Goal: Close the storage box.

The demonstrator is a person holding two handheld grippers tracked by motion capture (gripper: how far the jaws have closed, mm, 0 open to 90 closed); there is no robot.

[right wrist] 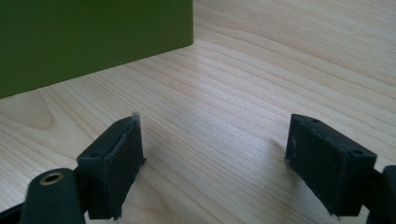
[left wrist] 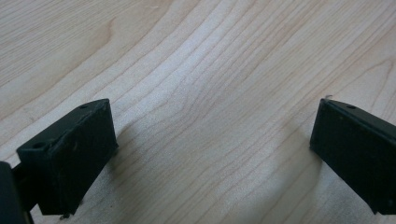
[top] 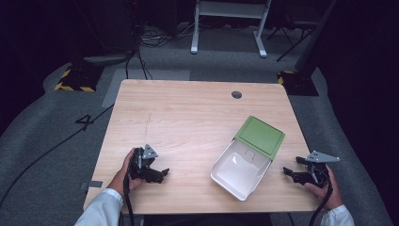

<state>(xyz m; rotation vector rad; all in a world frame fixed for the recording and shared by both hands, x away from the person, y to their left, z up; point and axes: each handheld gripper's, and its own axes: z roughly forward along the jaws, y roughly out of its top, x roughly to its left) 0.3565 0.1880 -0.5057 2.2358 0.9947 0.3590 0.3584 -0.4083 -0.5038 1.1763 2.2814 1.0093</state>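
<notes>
Your wooden table (top: 188, 113) had plenty of bare room across the upper left and centre of the high view; near edge ran along the bottom, w/ both hands close to it. The box (top: 240, 172), white tray w/ green hinged lid flipped open toward upper right, sat lower right of centre, near the front edge. Your right gripper (top: 292, 174) was just right of it, apart, jaws wide, nothing between; its own view showed the flat green lid upper left. Your left gripper (top: 157, 175) sat lower left, well apart from the box, jaws wide over smooth grained wood.
</notes>
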